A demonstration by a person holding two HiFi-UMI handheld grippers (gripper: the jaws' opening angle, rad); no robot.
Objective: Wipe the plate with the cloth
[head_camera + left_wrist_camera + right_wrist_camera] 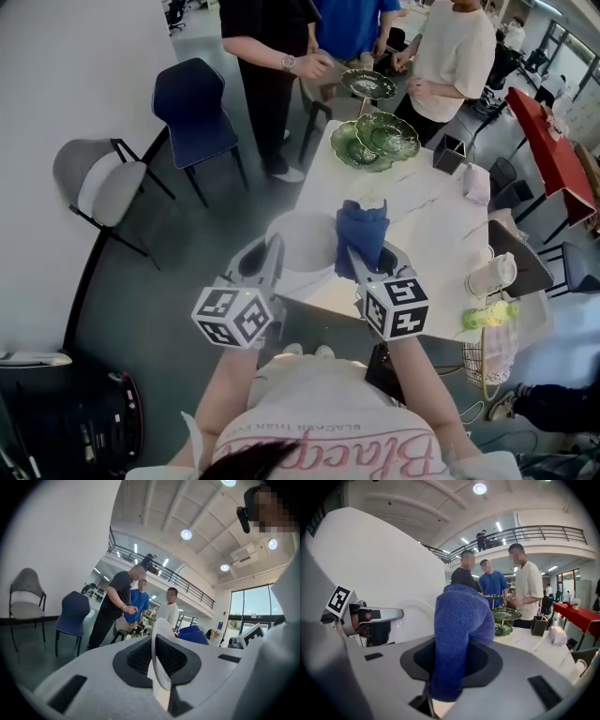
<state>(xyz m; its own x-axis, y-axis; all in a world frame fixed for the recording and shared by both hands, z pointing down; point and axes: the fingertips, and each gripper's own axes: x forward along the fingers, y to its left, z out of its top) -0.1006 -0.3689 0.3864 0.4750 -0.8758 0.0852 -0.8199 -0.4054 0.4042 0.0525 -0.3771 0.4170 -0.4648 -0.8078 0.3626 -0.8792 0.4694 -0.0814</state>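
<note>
A white plate [302, 242] is held above the near edge of the table, and my left gripper [276, 255] is shut on its left rim. In the left gripper view the plate [157, 651] stands edge-on between the jaws. My right gripper [357, 259] is shut on a blue cloth [362, 232], which stands up bunched right beside the plate's right side. In the right gripper view the cloth [459, 630] fills the jaws, with the plate [417, 618] and the left gripper [370, 618] to its left. Whether cloth and plate touch is unclear.
On the white marble table [431, 225] stand a green tiered dish stand [375, 139], a black box [450, 153] and a white jug [492, 275]. Three people stand at the far end. A blue chair [192, 108] and a grey chair [98, 183] are at left, a wire basket [486, 354] at right.
</note>
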